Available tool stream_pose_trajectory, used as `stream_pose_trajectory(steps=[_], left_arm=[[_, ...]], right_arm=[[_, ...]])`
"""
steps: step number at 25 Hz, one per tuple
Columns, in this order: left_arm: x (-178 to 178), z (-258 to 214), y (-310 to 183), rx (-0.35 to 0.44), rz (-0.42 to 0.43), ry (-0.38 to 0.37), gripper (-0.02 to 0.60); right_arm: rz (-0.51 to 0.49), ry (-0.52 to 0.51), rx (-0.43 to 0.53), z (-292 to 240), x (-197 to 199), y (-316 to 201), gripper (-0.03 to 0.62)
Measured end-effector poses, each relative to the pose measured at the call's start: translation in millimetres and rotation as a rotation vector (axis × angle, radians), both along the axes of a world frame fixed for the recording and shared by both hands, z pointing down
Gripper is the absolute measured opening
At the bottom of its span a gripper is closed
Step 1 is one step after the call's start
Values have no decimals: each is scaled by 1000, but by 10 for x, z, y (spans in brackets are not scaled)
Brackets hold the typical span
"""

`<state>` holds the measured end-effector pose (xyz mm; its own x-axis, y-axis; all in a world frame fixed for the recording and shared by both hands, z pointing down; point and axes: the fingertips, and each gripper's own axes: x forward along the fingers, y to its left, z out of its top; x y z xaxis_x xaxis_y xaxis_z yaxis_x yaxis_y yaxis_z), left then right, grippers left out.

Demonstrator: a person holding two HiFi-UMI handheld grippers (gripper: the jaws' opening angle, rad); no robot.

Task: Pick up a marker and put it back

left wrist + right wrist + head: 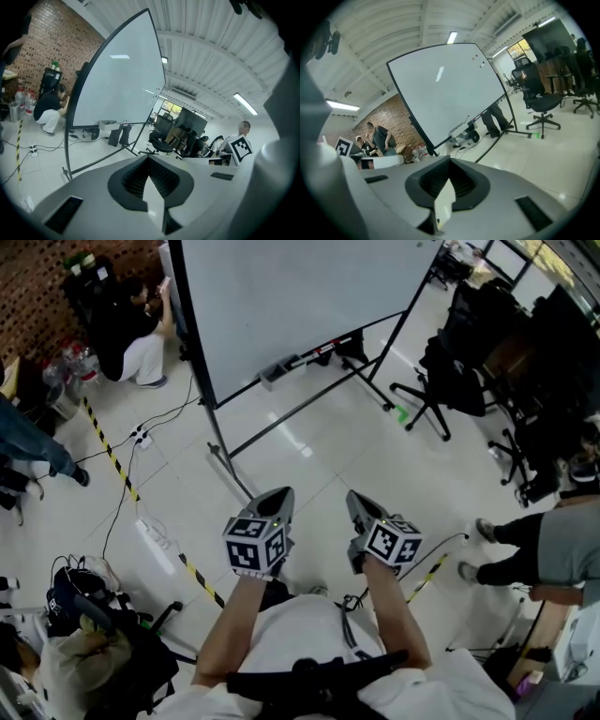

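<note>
Forearms at bottom of head view, both raised over white floor tiles point(309, 451). Left gripper point(278, 495) and right gripper point(357, 500) side by side, apart, tips aimed toward whiteboard point(291, 296). Each gripper view shows its own jaws pressed together with nothing between them; both empty.

Whiteboard stands on a wheeled black frame, well ahead of both grippers. Along its lower edge, a tray point(298, 363). Marker point(322, 353) lies in that tray, dark with a touch of red, too small to read more; a grey boxy item point(277, 372) sits in the tray to its left. Marker well apart from both grippers.

Yellow-black tape point(117, 465) runs diagonally over floor at left, power strip point(141, 435) and cables beside it. Crouching person point(131, 334) by brick wall, far left. Black office chair point(441, 381) right of the board.
</note>
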<state>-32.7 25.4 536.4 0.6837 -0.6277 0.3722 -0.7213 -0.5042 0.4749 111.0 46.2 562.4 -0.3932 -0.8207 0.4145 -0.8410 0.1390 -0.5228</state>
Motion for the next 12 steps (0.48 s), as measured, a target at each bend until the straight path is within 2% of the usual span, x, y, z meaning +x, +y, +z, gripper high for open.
stream_pose_trajectory(steps=[5, 12], left_arm=[[180, -142, 339, 29, -40, -44, -3], [116, -273, 570, 58, -141, -82, -3]], right_arm=[[-65, 56, 68, -232, 136, 200, 3], [-155, 16, 129, -449, 105, 301, 3]])
